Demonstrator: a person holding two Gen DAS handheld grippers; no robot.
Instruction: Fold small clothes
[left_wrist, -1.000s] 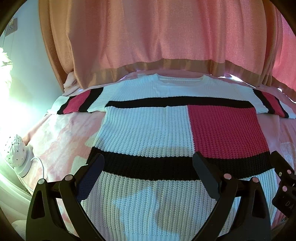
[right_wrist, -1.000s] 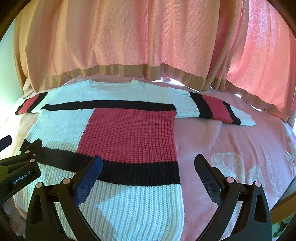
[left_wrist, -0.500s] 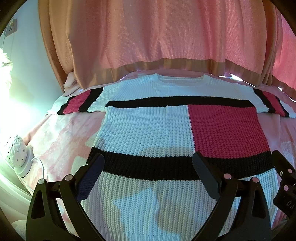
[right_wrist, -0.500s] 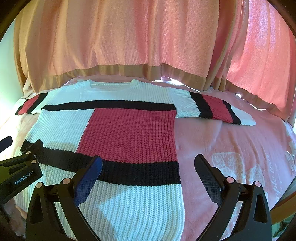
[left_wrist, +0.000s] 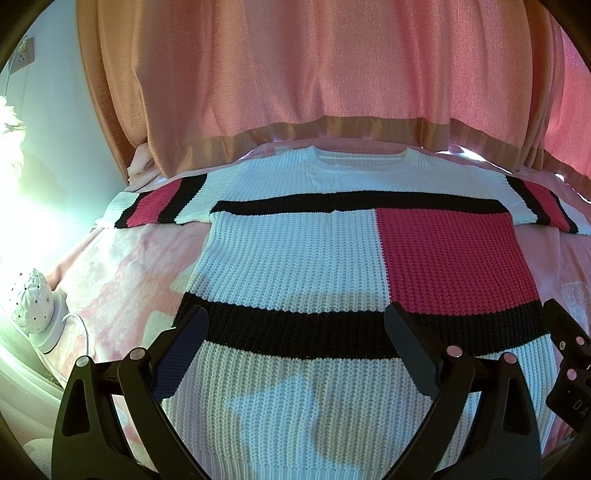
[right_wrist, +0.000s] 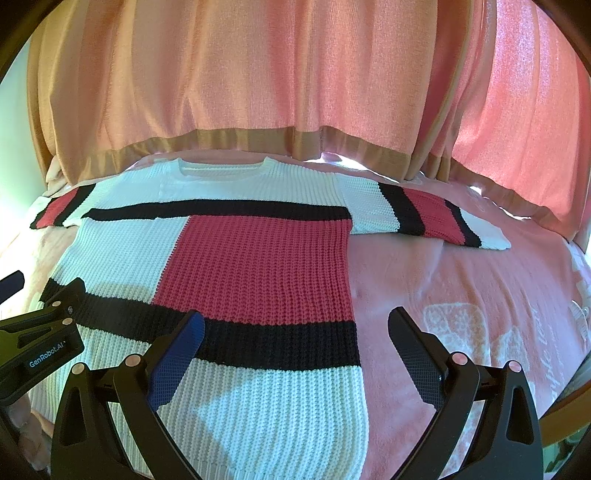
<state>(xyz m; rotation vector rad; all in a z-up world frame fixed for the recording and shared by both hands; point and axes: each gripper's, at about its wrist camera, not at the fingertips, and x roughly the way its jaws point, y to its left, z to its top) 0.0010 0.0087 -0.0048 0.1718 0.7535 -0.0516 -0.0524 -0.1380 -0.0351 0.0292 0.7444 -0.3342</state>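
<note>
Backdrop: pink curtain (left_wrist: 314, 74) with a tan band along its lower edge hangs behind a bed covered by a pink blanket (right_wrist: 461, 288).
Sweater: a knit sweater (left_wrist: 295, 258) in white, black and red blocks lies flat and face up on the blanket, neckline toward the curtain, hem toward the cameras, both sleeves spread out to the sides.
Left sleeve: striped black, red, black, it reaches toward the bright wall at the bed's left edge.
Right sleeve: same stripes, lying on bare blanket well right of the body panel.
Left gripper (left_wrist: 295, 332): jaws spread wide and holding nothing, poised over the lower black band and white hem panel, its shadow falling on the white knit.
Right gripper (right_wrist: 295, 332): jaws likewise wide apart and empty, one finger over the black band, the other over bare blanket, straddling the sweater's right side edge.
Side by side: each gripper's body shows at the edge of the other's view.
Lamp (left_wrist: 33, 299): white dotted ornament on a base with a cord, at the bed's left edge.
</note>
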